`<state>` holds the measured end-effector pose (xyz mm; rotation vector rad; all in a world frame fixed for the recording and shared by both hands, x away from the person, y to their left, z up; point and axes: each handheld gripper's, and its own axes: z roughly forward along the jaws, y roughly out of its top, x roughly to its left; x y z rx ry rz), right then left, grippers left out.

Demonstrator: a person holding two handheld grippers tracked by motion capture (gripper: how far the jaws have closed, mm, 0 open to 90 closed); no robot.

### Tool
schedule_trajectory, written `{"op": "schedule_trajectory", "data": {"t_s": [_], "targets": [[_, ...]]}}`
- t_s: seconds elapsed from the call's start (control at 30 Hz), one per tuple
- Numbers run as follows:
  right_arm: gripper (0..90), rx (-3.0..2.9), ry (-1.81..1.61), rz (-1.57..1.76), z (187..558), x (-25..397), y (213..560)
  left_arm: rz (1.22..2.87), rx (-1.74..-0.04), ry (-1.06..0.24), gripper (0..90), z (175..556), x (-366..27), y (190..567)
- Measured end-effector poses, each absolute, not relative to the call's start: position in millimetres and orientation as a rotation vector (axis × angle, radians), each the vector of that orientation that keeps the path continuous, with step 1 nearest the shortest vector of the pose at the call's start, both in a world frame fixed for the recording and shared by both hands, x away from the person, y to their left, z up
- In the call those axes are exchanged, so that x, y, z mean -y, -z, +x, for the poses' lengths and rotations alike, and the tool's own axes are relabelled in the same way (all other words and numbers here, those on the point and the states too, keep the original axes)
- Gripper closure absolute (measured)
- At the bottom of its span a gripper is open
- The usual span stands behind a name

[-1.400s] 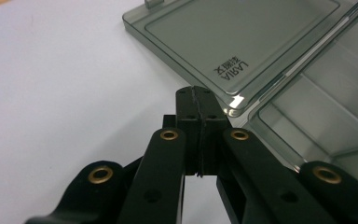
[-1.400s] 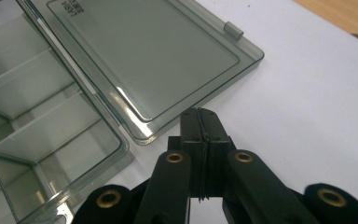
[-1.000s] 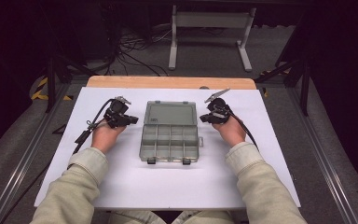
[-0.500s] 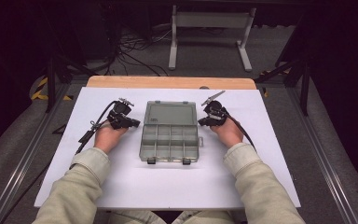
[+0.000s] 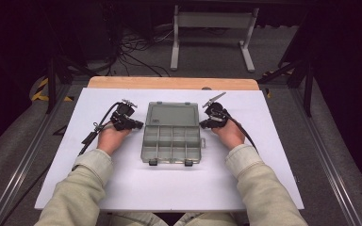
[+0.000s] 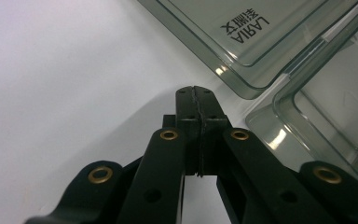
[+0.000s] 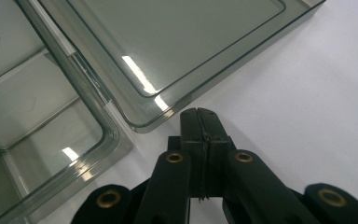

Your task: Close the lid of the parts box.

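White worktop (image 5: 122,183) is carrying a clear organizer box (image 5: 172,133) lying open at centre, long axis running away from the person — left claw (image 6: 194,90) and right claw (image 7: 199,112) are flanking it, clenched empty; the left gripper view is catching its "LARIA" lettering.

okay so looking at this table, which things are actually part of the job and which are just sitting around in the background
In use:
- open clear organiser box, lid laid flat
- left tongs, shut, beside the box
- right tongs, shut, beside the box

Just lying about:
- white table sheet
- metal stand on the floor
- floor cables

smoky grey box (image 5: 172,134), white tabletop (image 5: 169,183)
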<state>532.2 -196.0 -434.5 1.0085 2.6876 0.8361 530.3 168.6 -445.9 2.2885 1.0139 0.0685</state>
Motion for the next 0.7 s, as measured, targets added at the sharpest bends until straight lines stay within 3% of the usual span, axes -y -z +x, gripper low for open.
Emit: {"op": "schedule_trajectory", "data": {"t_s": [0.7], "targets": [[90.0,-2.680,-0.862,1.013,535.6,196.3,436.4,2.274,-1.008,-0.067,89.7,534.2,-161.0,447.7]]}}
